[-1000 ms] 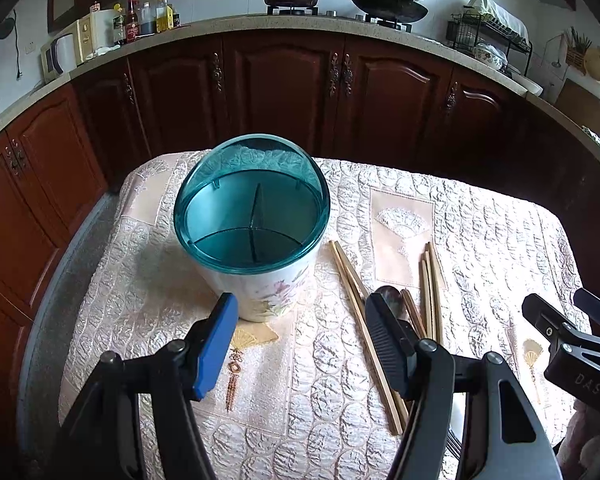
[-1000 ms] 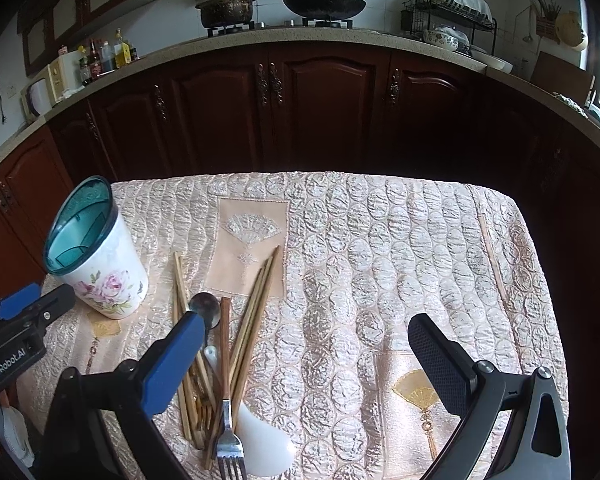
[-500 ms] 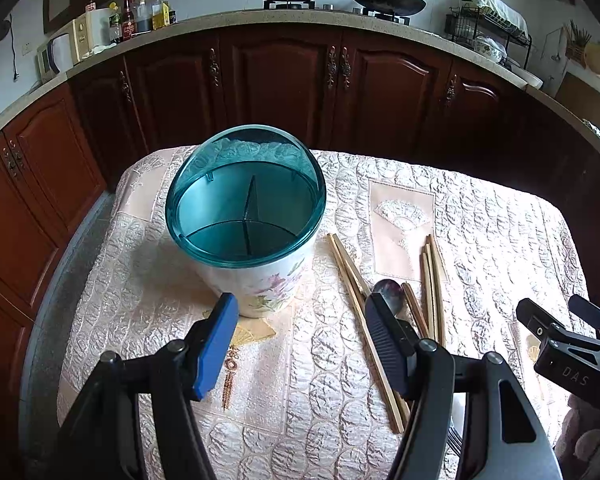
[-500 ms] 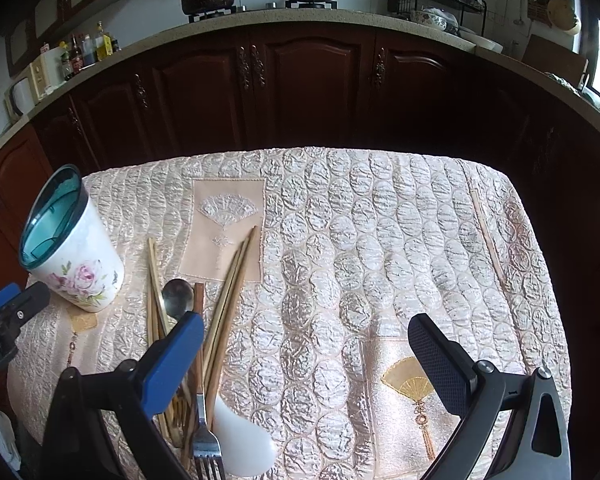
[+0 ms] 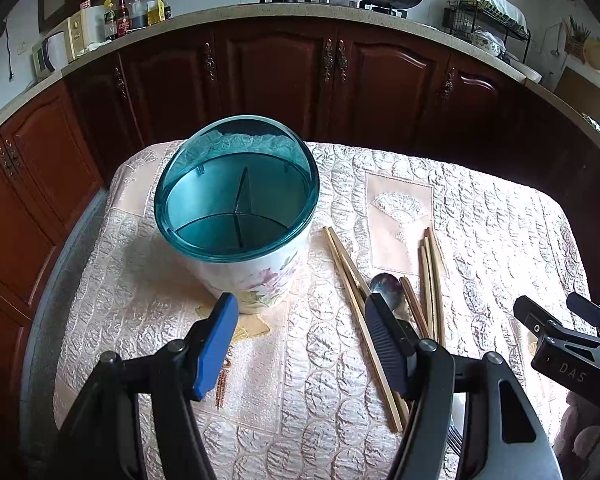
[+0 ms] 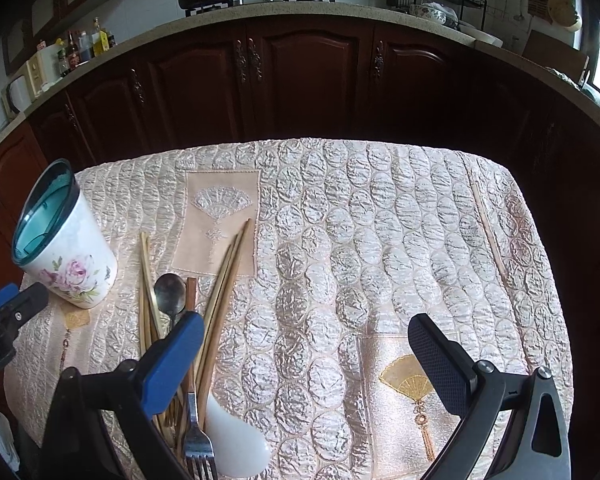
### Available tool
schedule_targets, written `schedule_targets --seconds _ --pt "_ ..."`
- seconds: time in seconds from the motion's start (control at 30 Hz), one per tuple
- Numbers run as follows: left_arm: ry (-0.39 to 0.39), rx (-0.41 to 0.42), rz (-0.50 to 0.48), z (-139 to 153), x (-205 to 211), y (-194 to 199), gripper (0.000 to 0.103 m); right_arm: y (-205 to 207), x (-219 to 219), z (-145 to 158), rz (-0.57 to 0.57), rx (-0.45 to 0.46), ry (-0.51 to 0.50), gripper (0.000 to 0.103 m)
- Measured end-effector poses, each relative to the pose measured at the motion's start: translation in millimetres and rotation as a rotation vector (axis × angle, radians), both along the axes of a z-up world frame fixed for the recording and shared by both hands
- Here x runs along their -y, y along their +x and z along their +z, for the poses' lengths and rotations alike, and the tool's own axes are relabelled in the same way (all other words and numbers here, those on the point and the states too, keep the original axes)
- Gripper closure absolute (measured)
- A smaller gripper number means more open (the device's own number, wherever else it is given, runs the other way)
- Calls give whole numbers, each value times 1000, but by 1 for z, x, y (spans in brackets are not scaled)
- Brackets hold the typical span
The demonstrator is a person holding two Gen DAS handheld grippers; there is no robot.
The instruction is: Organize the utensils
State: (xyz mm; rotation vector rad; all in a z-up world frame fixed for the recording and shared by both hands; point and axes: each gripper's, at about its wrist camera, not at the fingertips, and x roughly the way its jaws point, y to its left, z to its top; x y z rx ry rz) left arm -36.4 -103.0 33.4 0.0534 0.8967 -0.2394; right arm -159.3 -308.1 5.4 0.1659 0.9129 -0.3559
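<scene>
A white floral utensil holder (image 5: pixel 256 276) (image 6: pixel 74 264) with a teal divided insert and a half-open lid stands on the left of the table. Right of it lie several wooden chopsticks (image 5: pixel 352 280) (image 6: pixel 224 280), a metal spoon (image 5: pixel 384 286) (image 6: pixel 170 292), a fork (image 6: pixel 198 448) and a white ceramic spoon (image 6: pixel 236 446). My left gripper (image 5: pixel 300 340) hovers open just in front of the holder, nothing between its fingers. My right gripper (image 6: pixel 304 356) is open above the cloth, its blue finger (image 6: pixel 172 360) over the utensil pile. The right gripper also shows at the right edge of the left wrist view (image 5: pixel 568 320).
The table carries a quilted pink cloth (image 6: pixel 380 240) with fan embroidery. Dark wooden cabinets (image 5: pixel 284 76) and a counter with pots, bottles and a dish rack curve behind it. A single thin stick (image 6: pixel 490 232) lies near the cloth's right edge.
The right gripper has sunk slightly toward the table, so the utensils sit a little higher in its view. The left gripper holds its place, still open.
</scene>
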Motion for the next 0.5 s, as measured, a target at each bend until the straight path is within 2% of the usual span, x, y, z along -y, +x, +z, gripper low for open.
schedule_targets --seconds 0.5 --pt "4 -16 0 -5 1 3 36 7 15 -19 -34 -67 19 0"
